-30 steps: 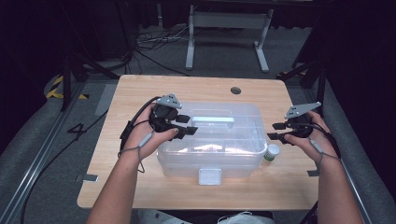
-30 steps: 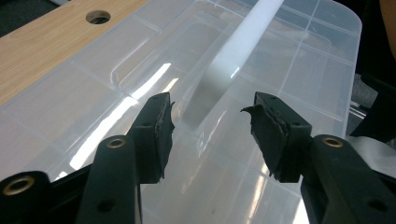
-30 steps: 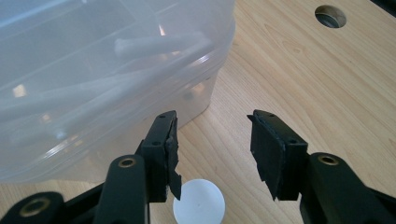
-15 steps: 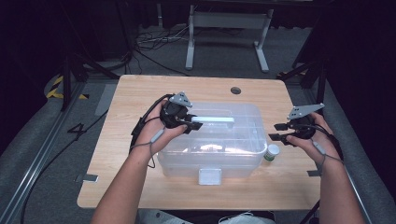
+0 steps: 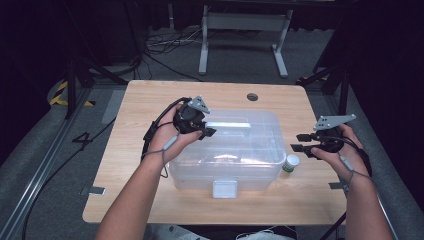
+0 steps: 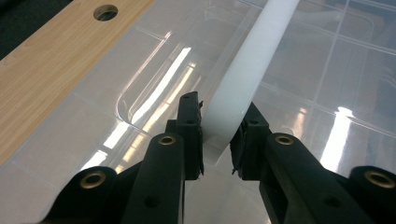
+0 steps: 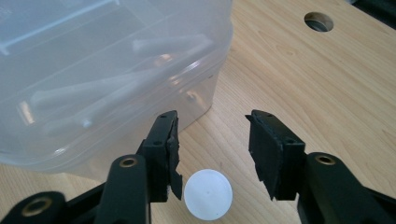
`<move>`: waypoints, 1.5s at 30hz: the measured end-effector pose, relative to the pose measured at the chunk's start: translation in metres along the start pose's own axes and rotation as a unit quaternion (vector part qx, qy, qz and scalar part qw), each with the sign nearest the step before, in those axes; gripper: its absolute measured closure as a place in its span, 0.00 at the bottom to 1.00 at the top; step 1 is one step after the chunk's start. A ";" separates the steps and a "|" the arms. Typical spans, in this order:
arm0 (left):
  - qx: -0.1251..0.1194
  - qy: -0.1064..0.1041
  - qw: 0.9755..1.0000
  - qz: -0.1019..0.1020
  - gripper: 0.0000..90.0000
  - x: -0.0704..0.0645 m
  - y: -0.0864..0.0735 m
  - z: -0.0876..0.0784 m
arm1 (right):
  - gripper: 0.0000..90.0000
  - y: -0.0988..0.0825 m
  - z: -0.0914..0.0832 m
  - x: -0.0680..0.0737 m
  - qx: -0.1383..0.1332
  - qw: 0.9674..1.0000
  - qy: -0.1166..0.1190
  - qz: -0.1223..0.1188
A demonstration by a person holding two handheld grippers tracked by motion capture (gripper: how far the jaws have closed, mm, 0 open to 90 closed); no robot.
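1. The wooden table (image 5: 140, 115) bears a clear plastic box (image 5: 225, 165) at its middle.
2. The white handle (image 6: 252, 70) lies along the box's lid.
3. The left gripper (image 6: 215, 140) has just been closing; its jaws clamp the handle.
4. The right gripper (image 7: 212, 154) hangs wide open, empty, beside the box.
5. A small white-capped bottle (image 7: 208, 193) stands below it.

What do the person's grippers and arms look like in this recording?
Both the left gripper and the right gripper are black, each topped by a grey three-cornered plate. In the gripper views their jaws are black bars with brass-coloured rivets and ribbed pads. A black cable loops from each gripper round the wrist, and a grey strap hangs at each hand. The forearms are bare, with no sleeves in view.
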State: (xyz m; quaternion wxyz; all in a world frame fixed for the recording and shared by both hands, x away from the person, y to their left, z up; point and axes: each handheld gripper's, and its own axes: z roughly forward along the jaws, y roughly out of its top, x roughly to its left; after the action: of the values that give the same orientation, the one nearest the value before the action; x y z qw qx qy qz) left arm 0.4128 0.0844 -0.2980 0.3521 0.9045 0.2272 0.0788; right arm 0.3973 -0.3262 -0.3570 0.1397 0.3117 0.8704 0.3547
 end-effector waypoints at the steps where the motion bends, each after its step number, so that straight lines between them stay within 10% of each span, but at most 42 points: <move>1: 0.001 0.000 1.000 -0.002 0.84 0.000 0.001 -0.001 | 0.62 -0.001 -0.002 0.000 -0.005 1.000 -0.001 0.000; 22: 0.015 -0.009 0.999 -0.027 0.84 0.023 0.027 -0.010 | 0.76 -0.013 -0.018 0.009 -0.044 0.999 0.019 0.020; 28: 0.021 -0.014 0.999 -0.039 0.83 0.031 0.035 -0.011 | 0.93 -0.016 -0.022 0.013 -0.051 0.998 0.044 0.015; 45: 0.028 -0.024 0.998 -0.052 0.82 0.044 0.046 -0.013 | 0.99 -0.013 -0.015 0.032 -0.064 0.990 0.119 -0.031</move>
State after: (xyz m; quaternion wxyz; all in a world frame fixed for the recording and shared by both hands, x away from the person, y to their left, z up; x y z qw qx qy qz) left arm 0.4639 0.0831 -0.2581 0.3360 0.9024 0.2679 0.0326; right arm 0.3605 -0.3210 -0.3564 0.0652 0.2306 0.8656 0.4398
